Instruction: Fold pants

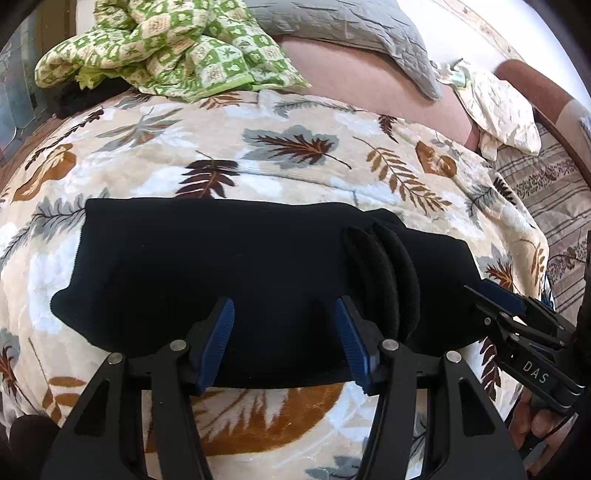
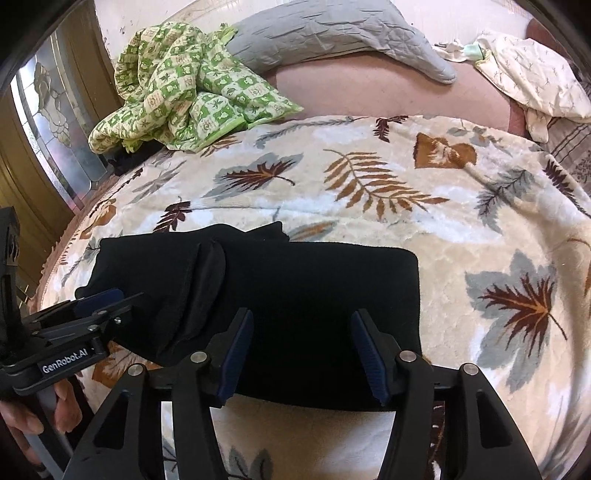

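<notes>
The black pants [image 1: 207,266] lie folded into a wide flat bundle on the leaf-patterned blanket [image 1: 295,147]. Stacked fold edges [image 1: 384,280] show right of their middle. My left gripper [image 1: 283,306] stands open over the near edge of the pants, its blue pads apart with only flat fabric showing between them. In the right wrist view the same pants [image 2: 314,280] fill the middle, and my right gripper [image 2: 303,317] is open over their near right part. Each gripper shows at the edge of the other's view: the right one [image 1: 509,299] and the left one [image 2: 103,299], both held in a hand.
At the back lie a crumpled green checked quilt [image 2: 184,92], a grey pillow [image 2: 332,33] and a cream cloth [image 2: 535,74]. Striped bedding [image 1: 554,192] lies to the right. A glass door panel [image 2: 55,122] stands beyond the bed's left edge.
</notes>
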Motion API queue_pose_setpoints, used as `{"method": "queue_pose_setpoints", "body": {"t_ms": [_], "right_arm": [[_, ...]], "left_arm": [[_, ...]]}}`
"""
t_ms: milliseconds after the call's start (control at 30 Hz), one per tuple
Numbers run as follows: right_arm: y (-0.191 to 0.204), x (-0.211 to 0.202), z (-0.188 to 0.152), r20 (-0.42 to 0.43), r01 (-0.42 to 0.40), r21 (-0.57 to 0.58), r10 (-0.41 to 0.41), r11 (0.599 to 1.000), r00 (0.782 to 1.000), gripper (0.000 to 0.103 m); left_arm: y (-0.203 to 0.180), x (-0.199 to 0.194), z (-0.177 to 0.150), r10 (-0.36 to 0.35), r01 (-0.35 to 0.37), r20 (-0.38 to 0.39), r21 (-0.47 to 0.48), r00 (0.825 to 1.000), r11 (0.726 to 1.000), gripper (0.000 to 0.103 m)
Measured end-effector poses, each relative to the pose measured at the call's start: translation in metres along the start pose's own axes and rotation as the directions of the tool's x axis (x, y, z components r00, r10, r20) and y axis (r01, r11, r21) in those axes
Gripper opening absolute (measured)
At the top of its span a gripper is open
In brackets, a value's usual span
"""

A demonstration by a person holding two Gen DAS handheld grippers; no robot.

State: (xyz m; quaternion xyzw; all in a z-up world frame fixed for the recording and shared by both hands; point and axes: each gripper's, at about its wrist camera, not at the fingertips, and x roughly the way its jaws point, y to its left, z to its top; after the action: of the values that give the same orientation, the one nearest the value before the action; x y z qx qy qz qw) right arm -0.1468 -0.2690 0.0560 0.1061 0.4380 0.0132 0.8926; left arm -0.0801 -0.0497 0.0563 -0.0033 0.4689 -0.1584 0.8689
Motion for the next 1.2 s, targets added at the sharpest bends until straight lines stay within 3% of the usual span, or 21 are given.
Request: {"method": "queue_pose_setpoints", "body": {"t_ms": [733, 900, 1200], "right_arm": [[0.014, 0.007, 0.008, -0.001, 0.042, -0.025, -0.042, 0.999, 0.999, 0.064], [0.022, 0.009, 0.011, -0.001, 0.041, -0.044, -0.041, 0.998, 0.999, 0.064], [0.042, 0.018, 0.013, -0.011, 0.007, -0.073, -0.008, 0.997, 1.000, 0.065]], "left_arm": [[0.068, -0.026, 0.004, 0.045, -0.039, 0.049, -0.117, 0.998, 0.992, 0.063], [0.092, -0.033, 0.007, 0.051, -0.041, 0.066, -0.153, 0.997, 0.987, 0.071], [0.124, -0.036, 0.002, 0.071, -0.058, 0.050, -0.224, 0.996, 0.973, 0.071]]}}
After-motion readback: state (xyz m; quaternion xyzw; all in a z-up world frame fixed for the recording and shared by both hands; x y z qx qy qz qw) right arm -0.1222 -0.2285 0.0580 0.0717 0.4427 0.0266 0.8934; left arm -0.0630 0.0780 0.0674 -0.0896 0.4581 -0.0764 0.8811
